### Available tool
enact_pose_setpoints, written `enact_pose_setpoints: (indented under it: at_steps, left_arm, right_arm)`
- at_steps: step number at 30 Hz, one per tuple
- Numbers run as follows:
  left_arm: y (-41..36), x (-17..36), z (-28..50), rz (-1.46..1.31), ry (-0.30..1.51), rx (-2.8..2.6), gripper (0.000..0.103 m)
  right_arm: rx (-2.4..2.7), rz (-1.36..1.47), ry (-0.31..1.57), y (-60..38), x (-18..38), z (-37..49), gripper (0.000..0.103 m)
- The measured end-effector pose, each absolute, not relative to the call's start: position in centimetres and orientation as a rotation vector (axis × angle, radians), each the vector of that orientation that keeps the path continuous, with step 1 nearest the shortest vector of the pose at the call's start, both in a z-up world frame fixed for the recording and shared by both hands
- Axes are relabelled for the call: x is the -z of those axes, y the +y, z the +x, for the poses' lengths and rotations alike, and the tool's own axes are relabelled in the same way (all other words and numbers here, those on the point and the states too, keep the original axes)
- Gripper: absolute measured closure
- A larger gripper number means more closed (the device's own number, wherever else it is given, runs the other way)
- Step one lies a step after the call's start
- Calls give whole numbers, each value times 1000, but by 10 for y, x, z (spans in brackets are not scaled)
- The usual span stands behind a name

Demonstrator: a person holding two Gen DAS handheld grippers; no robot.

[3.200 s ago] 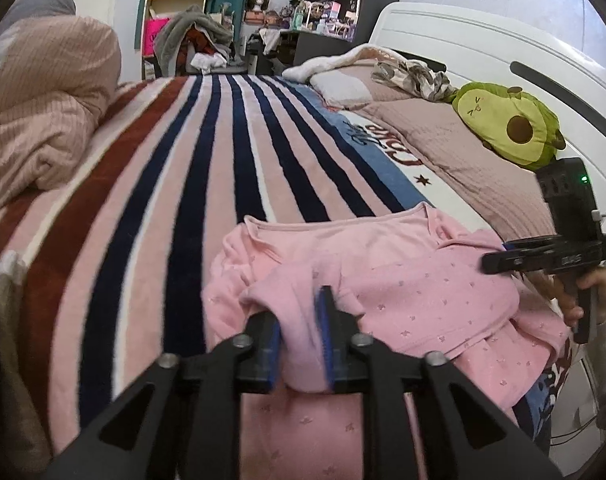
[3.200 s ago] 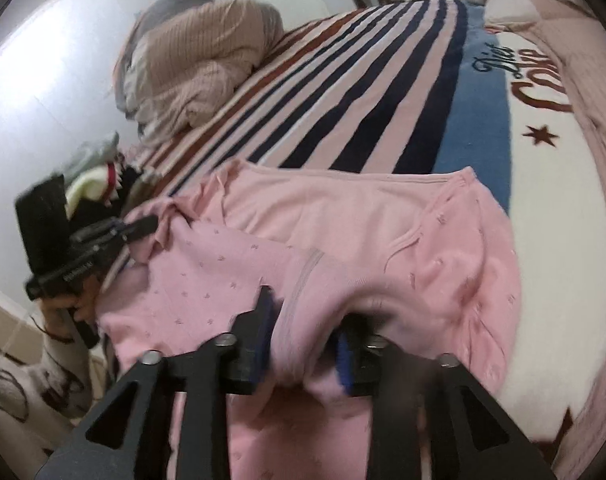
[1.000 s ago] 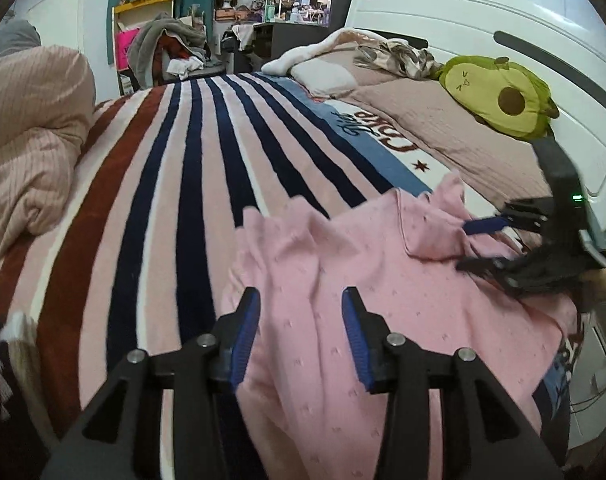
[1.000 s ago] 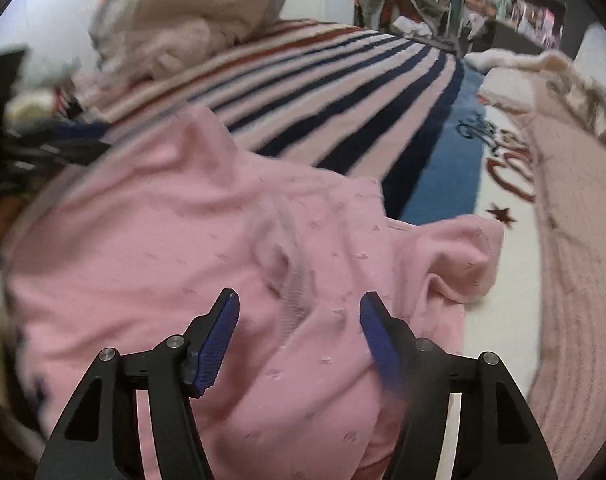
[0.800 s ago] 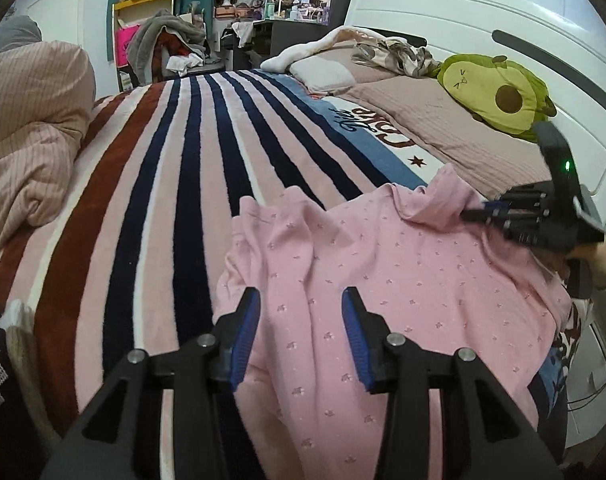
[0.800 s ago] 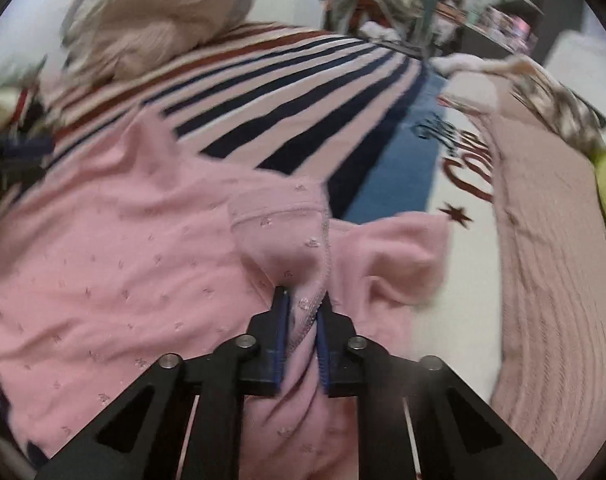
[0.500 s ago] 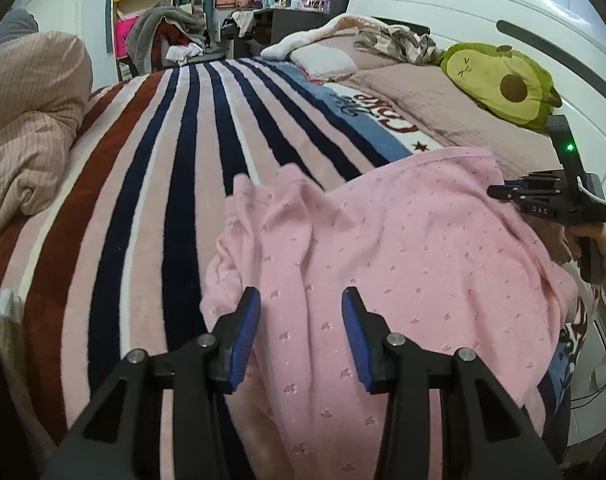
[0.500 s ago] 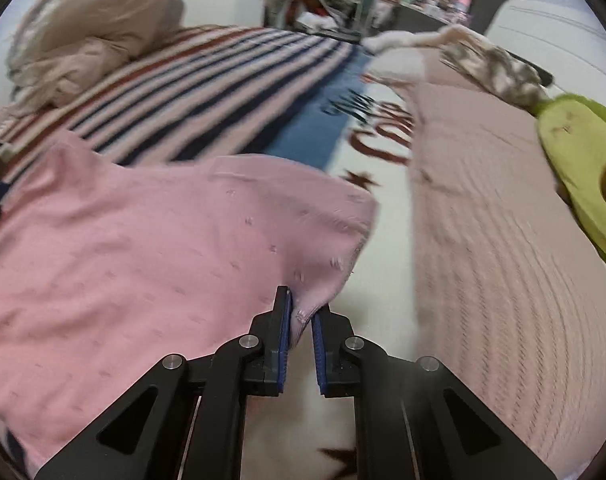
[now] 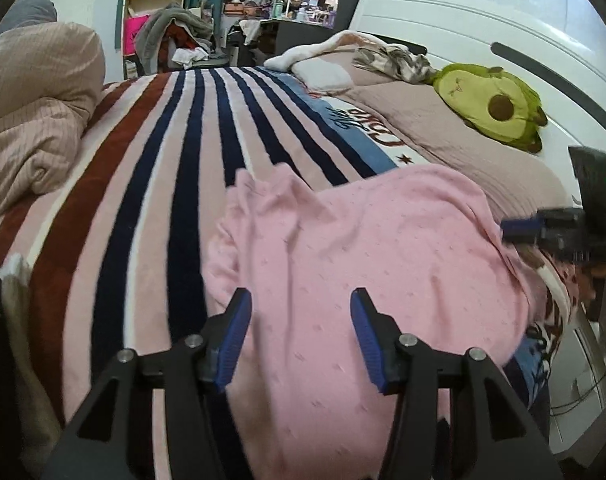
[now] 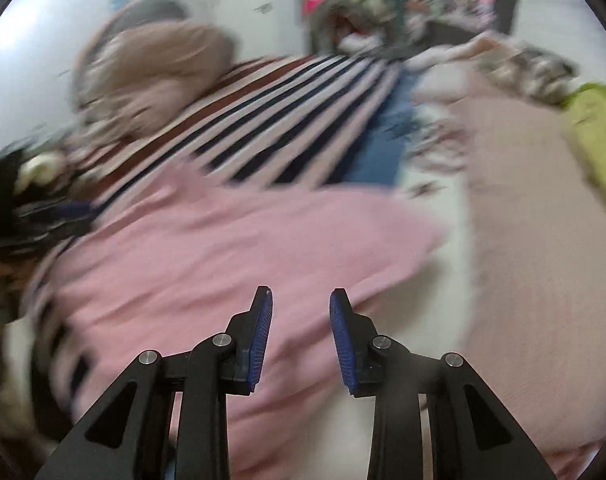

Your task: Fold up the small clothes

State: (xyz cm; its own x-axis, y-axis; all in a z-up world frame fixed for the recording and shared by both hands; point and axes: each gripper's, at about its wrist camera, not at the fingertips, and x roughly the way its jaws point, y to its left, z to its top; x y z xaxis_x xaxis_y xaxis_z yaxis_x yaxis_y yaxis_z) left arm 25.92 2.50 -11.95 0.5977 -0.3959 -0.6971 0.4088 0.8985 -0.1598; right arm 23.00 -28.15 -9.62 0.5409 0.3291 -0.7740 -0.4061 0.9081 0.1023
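Pink garment (image 9: 367, 248) spread on bed (image 9: 151, 184): soft, light, limp. Both hand-held grippers, left (image 9: 301, 336) and right (image 10: 301, 338), agape, empty. Pinch the bunched 10 o'clock edge, probably a sleeve.

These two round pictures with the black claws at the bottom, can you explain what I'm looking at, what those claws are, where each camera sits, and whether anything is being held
Those claws are hand-held grippers, one in each of a person's hands; no robot is involved. Each has a fisheye camera looking along its two fingers, hence the round, bent pictures.

The sharper picture comes from the left gripper. Its blue-padded jaws stand wide apart over a pink garment spread on a striped blanket covering a bed. An avocado plush lies near the headboard, and the other gripper shows at the right edge.

The blurred picture comes from the right gripper, caught in motion. Its jaws are also apart, with nothing between them.

So neither gripper holds anything: the garment lies loose on the bed, waiting to be folded.
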Motion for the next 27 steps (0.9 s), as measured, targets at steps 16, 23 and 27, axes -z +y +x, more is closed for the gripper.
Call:
enact_pose_setpoints:
  at_steps: [16,23,27]
  left_arm:
    - [36,142,223,32,860,399,56]
    - [59,122,199,-30,822,371,54]
    - [71,114,181,-107,815,393,46]
  right_arm:
    - [-132,-186,974,-313,132,165,98]
    - [-111,-227,907,-305,111,156,81]
    - [-153,-199,824,-298,83,149,79]
